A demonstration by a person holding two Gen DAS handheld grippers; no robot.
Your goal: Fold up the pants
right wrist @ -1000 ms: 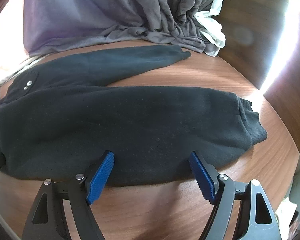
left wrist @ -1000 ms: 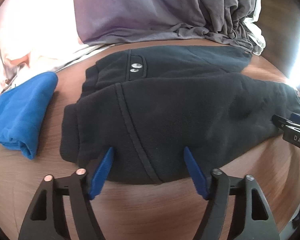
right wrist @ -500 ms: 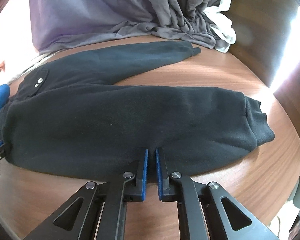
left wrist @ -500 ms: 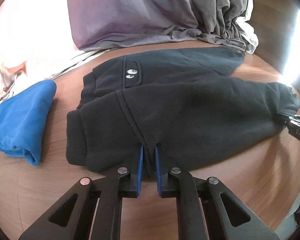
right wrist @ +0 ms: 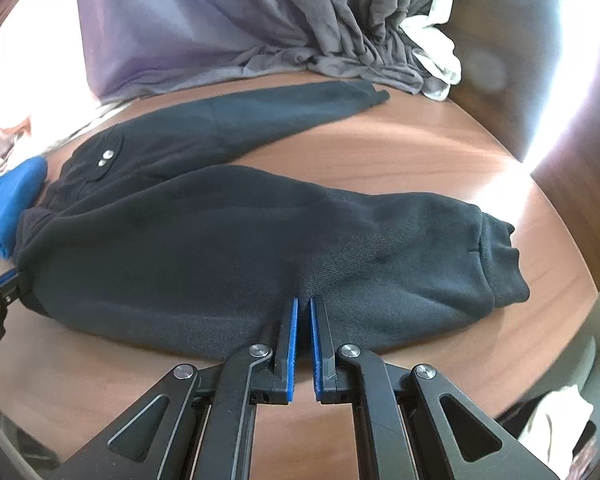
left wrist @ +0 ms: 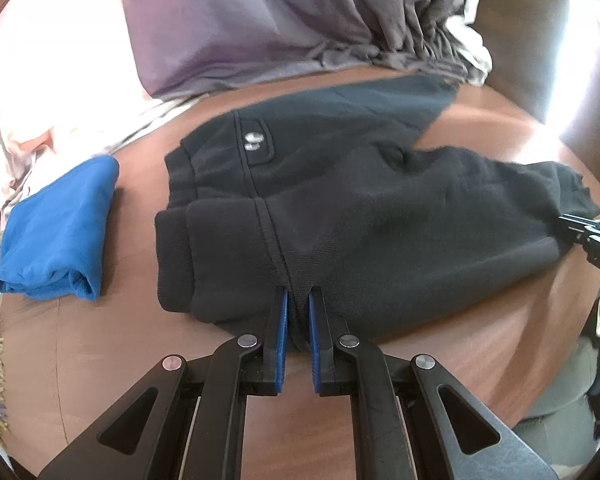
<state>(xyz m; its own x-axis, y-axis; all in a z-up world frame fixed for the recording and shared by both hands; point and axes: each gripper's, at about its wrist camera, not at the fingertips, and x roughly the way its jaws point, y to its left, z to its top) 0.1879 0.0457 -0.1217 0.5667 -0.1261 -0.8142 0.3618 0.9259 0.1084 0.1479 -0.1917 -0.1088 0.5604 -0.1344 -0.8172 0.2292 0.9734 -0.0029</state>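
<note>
Both grippers went from jaws wide apart, straddling the near edge of the pants, to clamped on it, & the pinched fabric now lifts a bit off the table.

Left gripper [left wrist: 298, 304], bottom centre of left wrist view: blue pads nearly together w/ a fold of black pants [left wrist: 340, 216] squeezed between, close to the side seam & just right of the waistband. Right gripper [right wrist: 303, 308], bottom centre of right wrist view: same narrow pinch, on the near leg approx halfway along, fabric puckering up at the pads. Right gripper's tip also shows at right edge of left wrist view, at the leg cuff area.

Pants lie across mid-frame on brown wooden table [right wrist: 400, 152], waistband to the left, cuffs to the right; far leg angles off toward upper right, apart from near leg. Two metal snaps [left wrist: 253, 141] on a pocket near the waist.

Folded blue cloth [left wrist: 60, 232] left of waistband, just beside it. Grey-purple fabric pile [right wrist: 228, 20] along top of frame, white cloth [right wrist: 436, 56] at its right end.
</note>
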